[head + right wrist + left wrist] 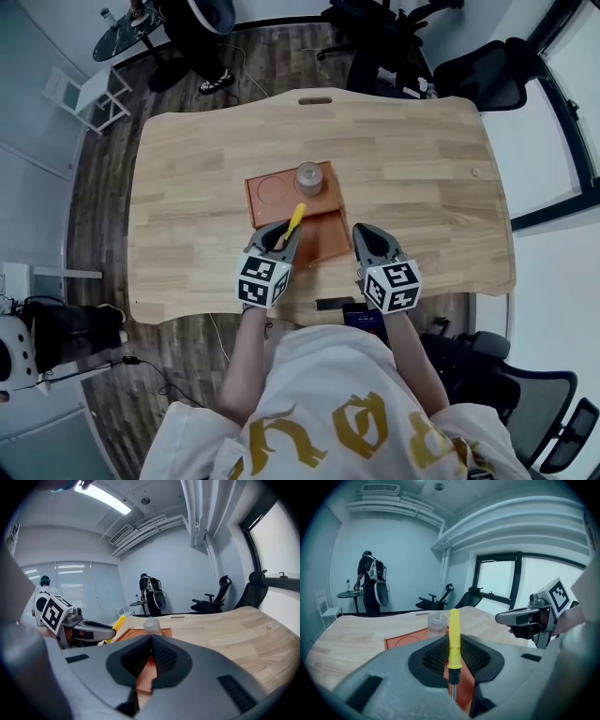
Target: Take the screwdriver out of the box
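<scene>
A screwdriver with a yellow handle stands up between the jaws of my left gripper, which is shut on it above the near part of the orange box. In the left gripper view the yellow handle points up and away from the pads, and its metal shaft runs down between them. My right gripper hovers just right of the box with its pads together and nothing in them. From the right gripper view the screwdriver shows at the left gripper.
A small clear jar stands at the far end of the box beside a round recess. The box lies on a wooden table. A dark flat thing lies at the table's near edge. Office chairs and a person are beyond.
</scene>
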